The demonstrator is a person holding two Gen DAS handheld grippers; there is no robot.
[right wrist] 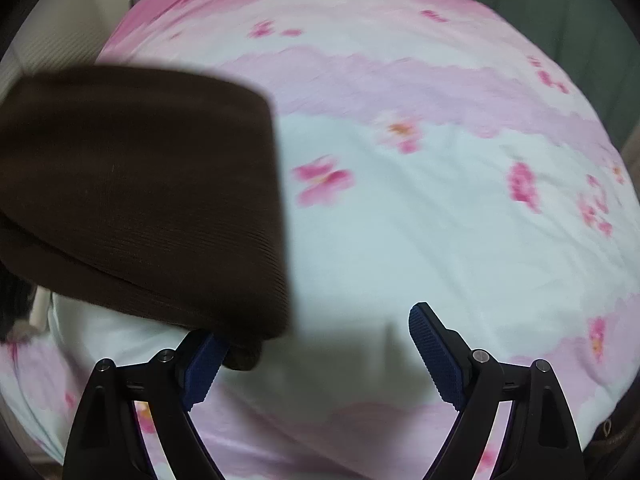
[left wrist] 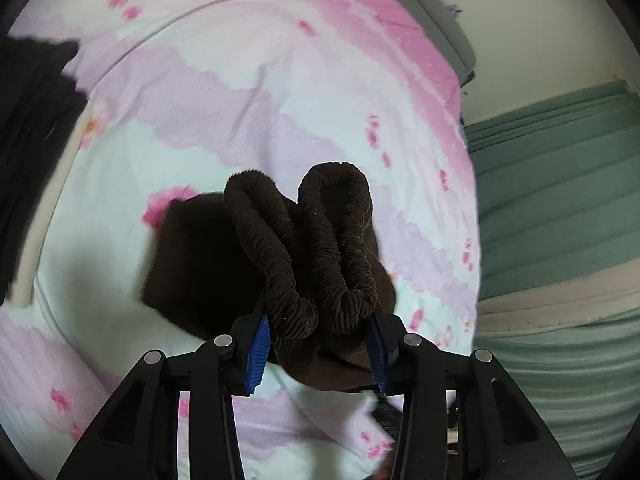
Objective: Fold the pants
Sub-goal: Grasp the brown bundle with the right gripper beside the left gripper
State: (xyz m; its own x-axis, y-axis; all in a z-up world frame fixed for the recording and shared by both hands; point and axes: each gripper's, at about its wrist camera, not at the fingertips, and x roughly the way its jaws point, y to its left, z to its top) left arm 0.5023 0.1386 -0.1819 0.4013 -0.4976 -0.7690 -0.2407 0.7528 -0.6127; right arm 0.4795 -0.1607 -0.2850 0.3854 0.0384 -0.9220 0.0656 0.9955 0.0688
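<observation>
Dark brown corduroy pants [left wrist: 304, 248] hang bunched from my left gripper [left wrist: 320, 328], which is shut on their thick gathered waistband; the band stands up in two loops between the blue pads. The rest of the fabric droops below onto the pink flowered bedspread [left wrist: 248, 92]. In the right wrist view the same brown pants [right wrist: 136, 192] lie folded in a thick slab at the left. My right gripper [right wrist: 320, 352] stands open beside them, with its left blue pad [right wrist: 200, 372] at the slab's lower corner and nothing between the fingers.
A black garment [left wrist: 32, 152] lies at the left edge of the bed. A grey headboard [left wrist: 440, 28] borders the far side. Green and beige folded bedding [left wrist: 560, 240] sits to the right of the bedspread. Bare bedspread [right wrist: 440, 208] spreads to the right of the pants.
</observation>
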